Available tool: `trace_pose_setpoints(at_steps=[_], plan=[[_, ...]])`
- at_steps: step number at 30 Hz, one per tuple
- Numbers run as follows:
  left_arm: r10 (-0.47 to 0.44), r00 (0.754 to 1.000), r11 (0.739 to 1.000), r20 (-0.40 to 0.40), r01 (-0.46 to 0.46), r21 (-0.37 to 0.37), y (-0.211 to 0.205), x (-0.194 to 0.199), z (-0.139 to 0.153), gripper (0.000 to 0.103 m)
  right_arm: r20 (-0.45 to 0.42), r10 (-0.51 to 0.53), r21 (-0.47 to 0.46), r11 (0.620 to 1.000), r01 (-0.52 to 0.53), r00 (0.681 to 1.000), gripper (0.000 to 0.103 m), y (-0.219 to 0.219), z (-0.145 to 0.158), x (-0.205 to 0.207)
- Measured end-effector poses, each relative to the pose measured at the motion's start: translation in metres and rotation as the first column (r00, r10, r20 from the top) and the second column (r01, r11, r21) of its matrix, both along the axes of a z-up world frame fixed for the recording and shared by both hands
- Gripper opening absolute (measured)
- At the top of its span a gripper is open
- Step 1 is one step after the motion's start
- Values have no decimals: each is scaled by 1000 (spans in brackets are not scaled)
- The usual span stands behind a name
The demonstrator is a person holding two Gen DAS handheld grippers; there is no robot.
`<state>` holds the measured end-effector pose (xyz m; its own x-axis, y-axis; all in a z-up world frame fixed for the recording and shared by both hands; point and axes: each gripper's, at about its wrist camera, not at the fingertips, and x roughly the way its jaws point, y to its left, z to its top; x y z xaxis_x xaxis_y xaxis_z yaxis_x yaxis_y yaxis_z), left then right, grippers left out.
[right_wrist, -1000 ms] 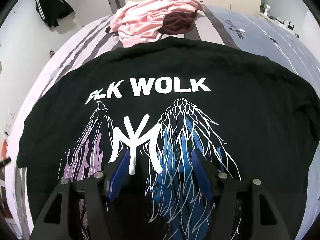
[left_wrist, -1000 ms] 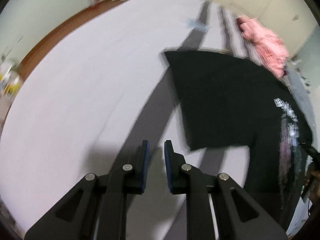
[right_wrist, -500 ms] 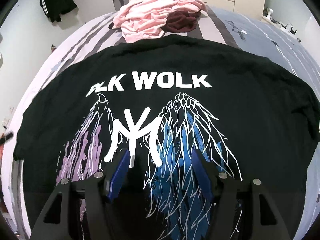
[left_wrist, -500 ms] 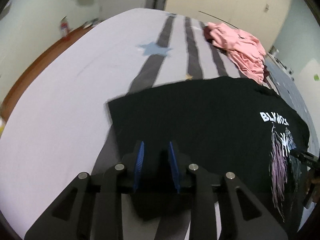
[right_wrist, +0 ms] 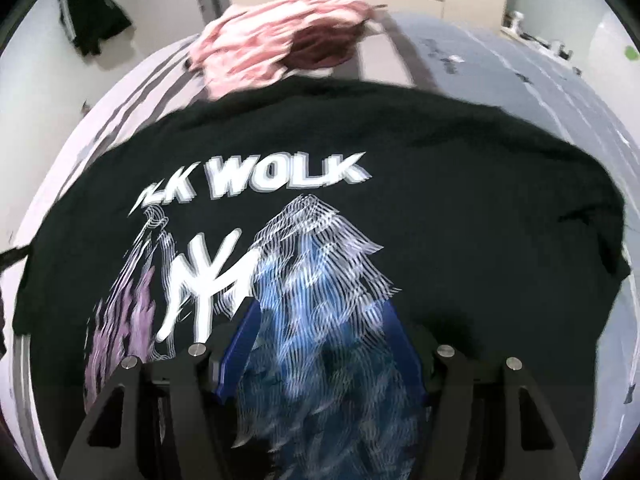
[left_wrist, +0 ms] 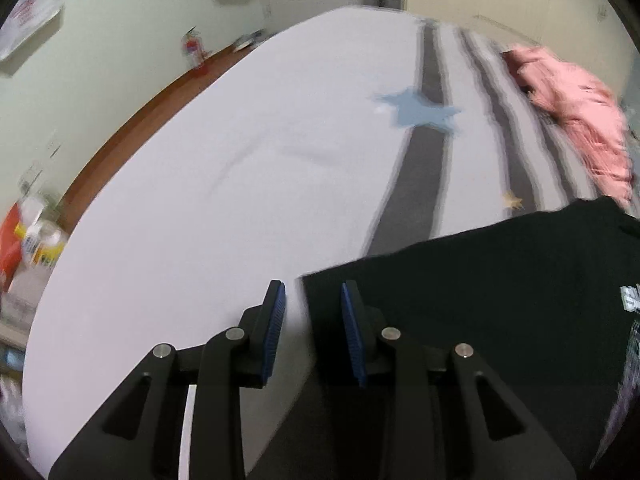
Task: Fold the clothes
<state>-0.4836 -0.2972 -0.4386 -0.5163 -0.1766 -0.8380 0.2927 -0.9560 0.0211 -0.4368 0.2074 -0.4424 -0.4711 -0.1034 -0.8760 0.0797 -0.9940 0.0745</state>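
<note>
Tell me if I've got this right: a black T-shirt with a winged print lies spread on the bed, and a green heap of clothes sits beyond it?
Not quite. The heap beyond the black T-shirt is pink, not green, as the right wrist view shows. The rest holds: the shirt lies spread on the bed.

Black tee (right_wrist: 460,184) (white lettering, blue-purple wings); pink garment (right_wrist: 256,48); grey-striped sheet (left_wrist: 240,184).

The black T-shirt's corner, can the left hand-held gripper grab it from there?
Probably yes. The left hand-held gripper is open, and the corner of the black T-shirt lies flat on the bed right between its fingers, with nothing in between.
</note>
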Motion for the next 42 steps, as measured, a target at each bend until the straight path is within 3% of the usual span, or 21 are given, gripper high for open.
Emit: trace_pose_setpoints(at_steps=[2, 5, 7, 8, 10, 11, 14, 16, 20, 24, 26, 28, 30, 31, 35, 37, 39, 42], plan=[[-101, 994, 994, -28, 102, 33, 21, -1, 10, 28, -18, -32, 9, 999, 32, 999, 60, 19, 5, -3], [-209, 978, 978, 16, 208, 21, 54, -7, 1, 31, -39, -87, 38, 995, 88, 995, 60, 55, 11, -9], [-160, 982, 986, 102, 165, -37, 55, -13, -19, 33, -49, -135, 67, 988, 138, 990, 60, 87, 11, -10], [-99, 989, 994, 109, 103, -38, 51, -14, -23, 36, -53, -160, 79, 983, 164, 986, 60, 102, 12, -12], [60, 996, 998, 67, -61, 7, 45, -11, -14, 36, -62, -210, 105, 971, 216, 976, 60, 132, 13, -15], [84, 996, 996, 37, -85, 30, 50, -8, -6, 36, -67, -234, 117, 963, 241, 970, 60, 147, 14, -17], [-17, 999, 999, -41, 18, 27, 86, 8, 18, 36, -73, -339, 126, 930, 345, 938, 60, 200, 14, -18], [-116, 992, 993, -44, 117, 20, 114, 23, 26, 36, -76, -386, 127, 911, 393, 919, 60, 226, 13, -19], [-179, 984, 981, -23, 180, 66, 149, 44, 29, 36, -71, -436, 120, 889, 441, 897, 68, 275, 4, -31], [-169, 986, 981, 6, 167, 98, 165, 66, 21, 36, 0, -378, 101, 921, 376, 926, 70, 292, -19, -50], [-160, 987, 982, 24, 157, 102, 175, 76, 17, 36, -14, -343, 83, 936, 343, 939, 69, 290, -19, -57], [-147, 988, 983, 40, 141, 113, 184, 80, 14, 36, -20, -346, 87, 934, 346, 938, 48, 299, -12, -53], [-134, 990, 984, 47, 127, 125, 194, 79, 15, 36, -26, -349, 92, 932, 350, 937, 17, 309, -5, -48], [-130, 991, 984, 44, 123, 129, 198, 78, 17, 36, -29, -351, 94, 931, 352, 936, 14, 313, -1, -46], [-135, 990, 982, 28, 130, 140, 212, 67, 25, 36, -40, -358, 104, 927, 360, 933, 14, 332, 13, -37], [-146, 989, 980, 31, 140, 139, 221, 58, 24, 36, -46, -361, 108, 925, 364, 931, 23, 341, 20, -33], [-157, 987, 980, 36, 151, 132, 224, 55, 25, 36, -51, -364, 113, 923, 368, 930, 41, 351, 27, -28], [-164, 986, 979, 36, 158, 133, 228, 51, 26, 36, -46, -388, 110, 914, 391, 921, 42, 368, 31, -27]])
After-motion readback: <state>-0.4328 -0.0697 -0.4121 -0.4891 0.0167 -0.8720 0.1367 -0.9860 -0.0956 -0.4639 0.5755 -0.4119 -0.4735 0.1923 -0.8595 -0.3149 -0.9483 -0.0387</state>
